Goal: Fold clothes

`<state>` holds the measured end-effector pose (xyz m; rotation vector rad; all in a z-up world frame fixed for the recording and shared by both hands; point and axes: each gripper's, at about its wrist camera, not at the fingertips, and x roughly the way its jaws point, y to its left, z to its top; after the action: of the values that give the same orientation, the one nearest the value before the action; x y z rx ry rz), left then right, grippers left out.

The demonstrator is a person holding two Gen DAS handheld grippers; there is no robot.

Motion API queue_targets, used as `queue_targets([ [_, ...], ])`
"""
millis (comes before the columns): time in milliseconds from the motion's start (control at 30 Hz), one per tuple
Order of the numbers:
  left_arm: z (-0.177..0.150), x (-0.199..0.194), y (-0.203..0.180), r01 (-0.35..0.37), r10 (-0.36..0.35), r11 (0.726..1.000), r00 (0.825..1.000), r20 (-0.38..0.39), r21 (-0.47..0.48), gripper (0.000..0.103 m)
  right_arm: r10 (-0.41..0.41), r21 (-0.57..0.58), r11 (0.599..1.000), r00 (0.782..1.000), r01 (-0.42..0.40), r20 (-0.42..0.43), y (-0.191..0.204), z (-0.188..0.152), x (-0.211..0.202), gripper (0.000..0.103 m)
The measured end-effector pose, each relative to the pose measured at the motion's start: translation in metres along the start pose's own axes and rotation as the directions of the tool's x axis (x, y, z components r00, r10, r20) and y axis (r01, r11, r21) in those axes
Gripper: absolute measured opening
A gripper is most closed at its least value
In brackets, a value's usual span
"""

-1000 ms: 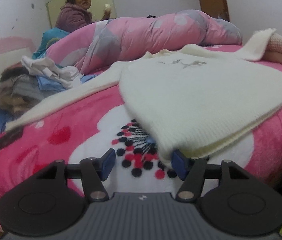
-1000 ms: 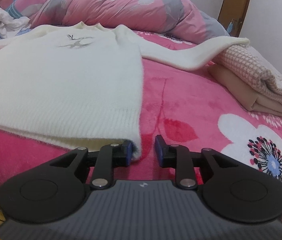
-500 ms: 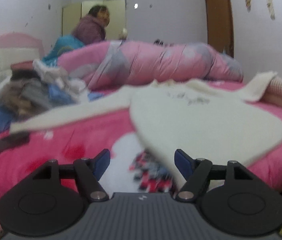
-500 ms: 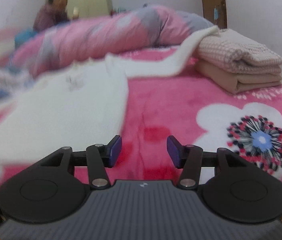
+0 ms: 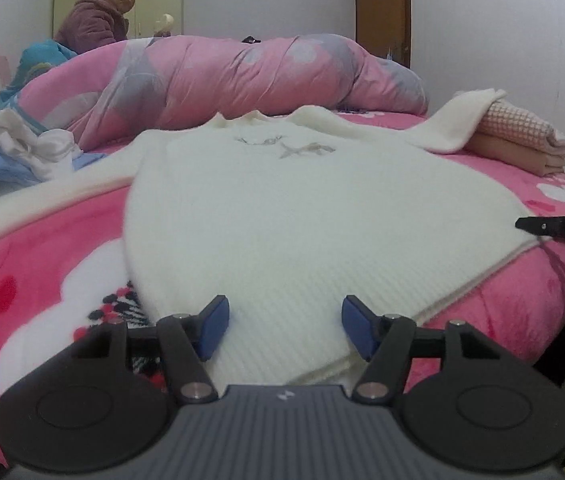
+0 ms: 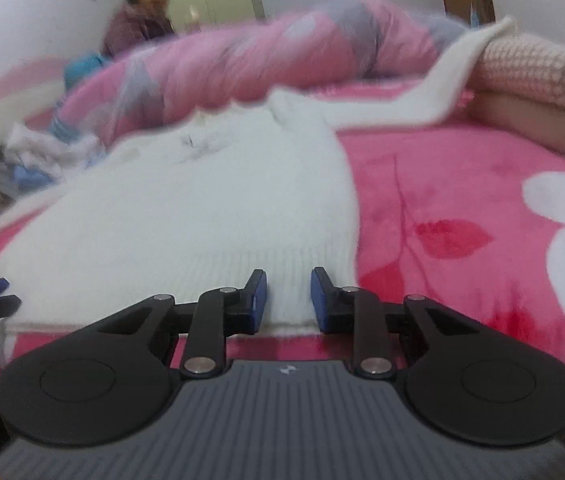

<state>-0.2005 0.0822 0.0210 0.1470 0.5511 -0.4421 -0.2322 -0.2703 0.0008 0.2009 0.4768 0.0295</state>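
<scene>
A bed with a pink flowered blanket fills both views. Along its far side lies a long rolled pink quilt, and behind that, at the far left, a person in a purple jacket sits by the wall.

A white sweater lies spread flat, front up, in the middle of the bed, its hem at the near edge and its collar toward the quilt. One sleeve runs out to the left across the blanket. The other sleeve reaches far right and its end rests on top of a stack of folded clothes, a pink waffle-knit piece over a beige one.

At the far left of the bed sits a loose heap of unfolded clothes, white and blue.

The left tongs hang over the near hem of the sweater, left of its middle. Their jaws are closing but stand wide apart, with the hem showing between them and the blue pads not pressing on it.

The right tongs are at the hem near the sweater's right corner. Their jaws are closing too, with a narrow gap left; knit fabric shows in the gap, and the pads are not clamped on it. The right view is blurred.
</scene>
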Motion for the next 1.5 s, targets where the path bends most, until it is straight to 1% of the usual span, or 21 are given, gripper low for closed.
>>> queue_targets([
  [133,0.001,0.003,-0.001,-0.013,0.013,1.0,1.0,-0.005,-0.008,0.066,0.006,-0.037,0.999,0.999,-0.004,0.035,0.0,-0.007,-0.002,0.022],
  [333,0.004,0.004,-0.005,-0.054,0.053,0.998,0.998,-0.018,-0.02,0.07,0.025,-0.043,0.999,0.997,-0.022,0.078,-0.005,-0.012,-0.004,0.024],
  [867,0.012,0.009,-0.018,-0.142,0.139,0.989,0.988,-0.061,-0.039,0.071,0.049,-0.047,0.998,0.993,-0.044,0.112,-0.008,-0.019,-0.003,0.025],
  [1033,0.014,0.008,-0.02,-0.153,0.15,0.988,0.986,-0.077,-0.034,0.072,0.068,-0.041,0.997,0.991,-0.063,0.115,-0.011,-0.02,-0.004,0.025],
  [1300,0.01,0.005,-0.022,-0.169,0.165,0.984,0.984,-0.061,-0.054,0.072,0.078,-0.052,0.996,0.991,-0.072,0.111,-0.012,-0.021,-0.008,0.025],
  [1500,0.011,0.0,-0.017,-0.142,0.139,0.989,0.987,-0.076,-0.047,0.072,0.056,-0.043,0.998,0.993,-0.052,0.105,-0.008,-0.02,-0.008,0.025],
])
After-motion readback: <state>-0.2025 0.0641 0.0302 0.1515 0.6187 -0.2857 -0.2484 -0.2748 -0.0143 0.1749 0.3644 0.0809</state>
